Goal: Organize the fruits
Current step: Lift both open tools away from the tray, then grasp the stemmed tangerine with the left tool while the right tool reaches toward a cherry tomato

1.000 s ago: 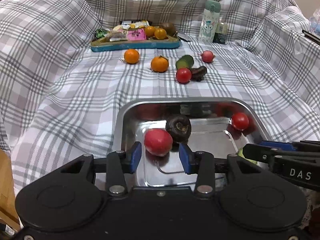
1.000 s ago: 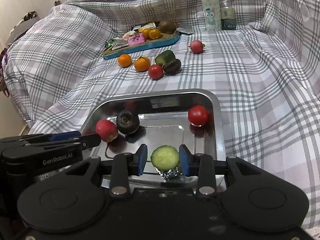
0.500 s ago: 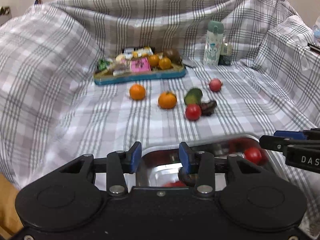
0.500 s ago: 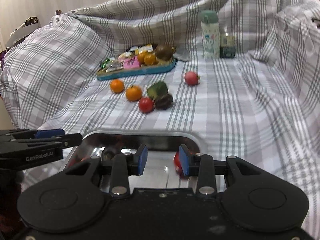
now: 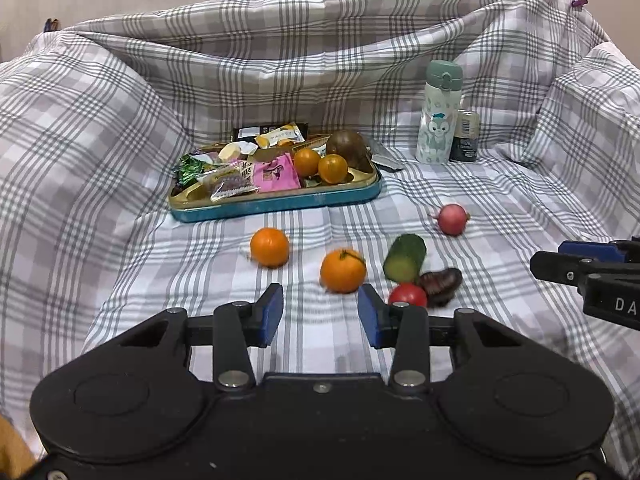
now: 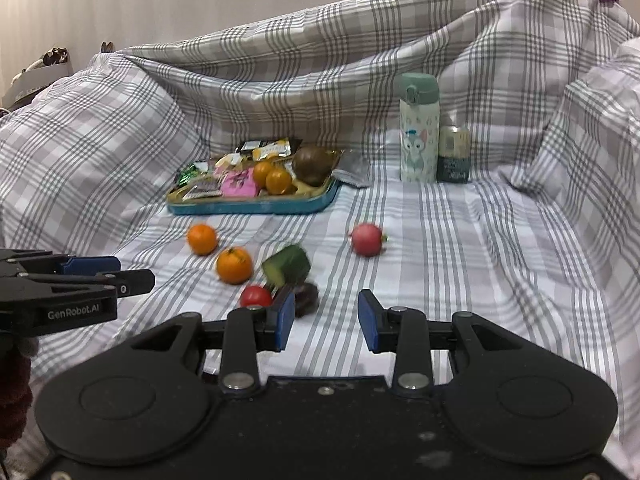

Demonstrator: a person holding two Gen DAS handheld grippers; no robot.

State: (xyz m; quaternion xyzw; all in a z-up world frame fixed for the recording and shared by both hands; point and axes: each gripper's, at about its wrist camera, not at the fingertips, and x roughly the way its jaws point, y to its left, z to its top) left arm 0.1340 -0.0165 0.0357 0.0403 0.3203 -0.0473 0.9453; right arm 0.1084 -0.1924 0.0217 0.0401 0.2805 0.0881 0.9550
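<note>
Loose fruit lies on the checked cloth: two oranges [image 5: 269, 247] [image 5: 343, 271], a green cucumber piece [image 5: 404, 258], a red tomato [image 5: 407, 295], a dark fruit [image 5: 440, 280] and a pink-red round fruit [image 5: 452, 219]. My left gripper [image 5: 320, 322] hangs open and empty, just short of the nearer orange. My right gripper [image 6: 326, 320] also stands open with nothing between its jaws. The tomato [image 6: 256, 296] and the dark fruit [image 6: 306, 298] lie by its left finger. The pink-red fruit [image 6: 366, 239] lies ahead of it.
A blue-rimmed tray [image 5: 280, 204] at the back holds snack packets, two small oranges and a brown fruit. A mint bottle [image 5: 438, 116] and a dark can [image 5: 464, 136] stand at the back right. Cloth-covered cushions rise on both sides and behind.
Both grippers have drawn up and away from the steel pan, which has dropped out of both views. The loose fruit now sits closer in front of the fingers.
</note>
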